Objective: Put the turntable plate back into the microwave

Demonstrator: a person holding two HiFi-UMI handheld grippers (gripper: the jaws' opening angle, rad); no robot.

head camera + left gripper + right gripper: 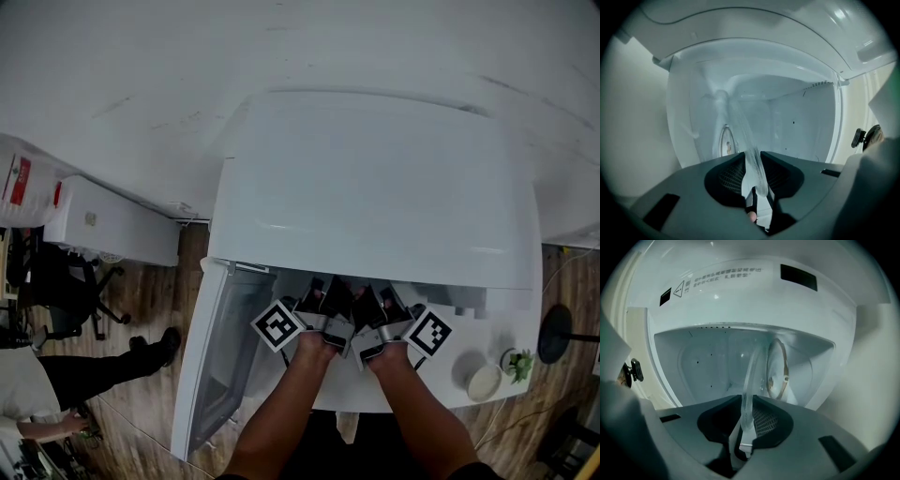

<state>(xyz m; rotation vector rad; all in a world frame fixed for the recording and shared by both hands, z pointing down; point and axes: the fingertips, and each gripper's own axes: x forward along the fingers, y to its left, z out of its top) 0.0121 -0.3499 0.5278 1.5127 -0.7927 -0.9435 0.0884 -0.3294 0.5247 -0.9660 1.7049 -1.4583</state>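
The white microwave (375, 187) stands with its door (220, 356) swung open to the left. Both grippers reach side by side into its front opening: my left gripper (323, 289) and my right gripper (380, 298). The clear glass turntable plate (740, 126) (752, 371) is inside the cavity, and from the head view it is hidden. Its rim runs between the jaws of the left gripper (752, 161) and of the right gripper (749, 404). Both pairs of jaws stand a little apart around the rim. The roller ring (777, 369) (725, 140) lies on the cavity floor just beyond the plate.
A small white dish (485, 382) and a little green plant (517, 364) sit on the counter right of the microwave. Left of the door are a white cabinet (112, 225), an office chair (66, 281) and a person (37, 384) on the wooden floor.
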